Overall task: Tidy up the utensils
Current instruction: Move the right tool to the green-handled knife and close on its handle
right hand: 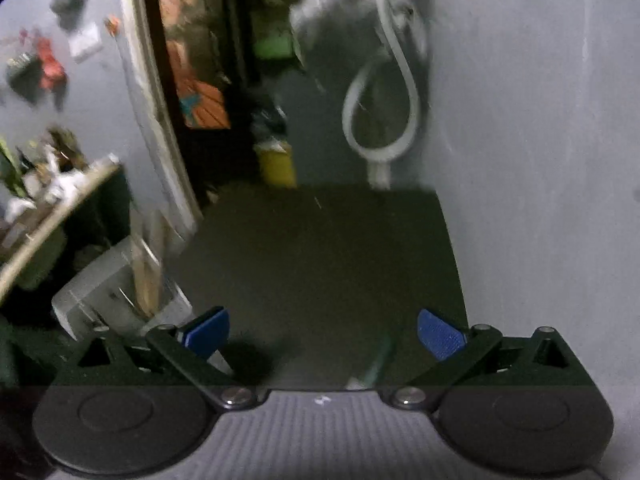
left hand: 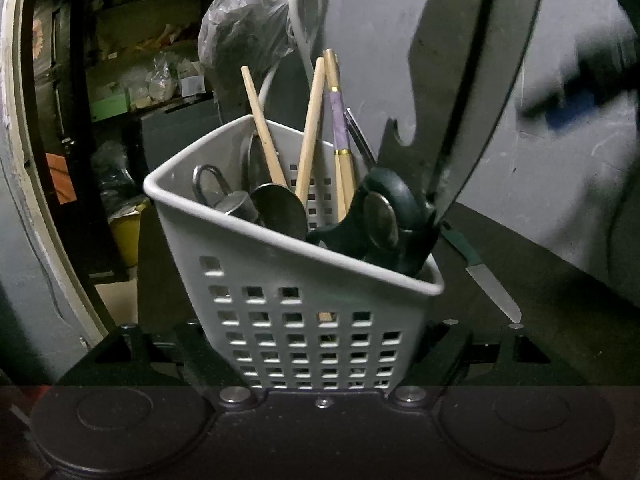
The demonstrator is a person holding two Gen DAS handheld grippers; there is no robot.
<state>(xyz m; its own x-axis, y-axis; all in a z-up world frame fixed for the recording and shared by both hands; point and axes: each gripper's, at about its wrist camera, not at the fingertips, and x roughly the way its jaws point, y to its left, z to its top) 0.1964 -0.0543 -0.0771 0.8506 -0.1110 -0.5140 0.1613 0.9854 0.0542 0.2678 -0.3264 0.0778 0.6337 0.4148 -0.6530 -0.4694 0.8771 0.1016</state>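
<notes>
Utensils, wooden chopsticks [left hand: 310, 136] and a metal spoon [left hand: 280, 210], stand in the pale grey plastic basket with square holes [left hand: 304, 320], which the left tongs [left hand: 320, 368] squeeze steady, while the empty right tongs [right hand: 322, 334] gape wide over the dark tabletop [right hand: 320, 260], near the green-handled knife [left hand: 490, 276] at its far edge.

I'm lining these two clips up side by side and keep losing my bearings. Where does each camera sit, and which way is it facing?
Left wrist: on the left gripper, looking along its fingers at the grey utensil basket held between them; a knife lies on the dark table beyond.
Right wrist: on the right gripper, tilted down over the table, its blue pads wide apart, nothing held.
Shared: the table, grey wall, looped hose, and the basket, blurred at the right view's lower left.
</notes>
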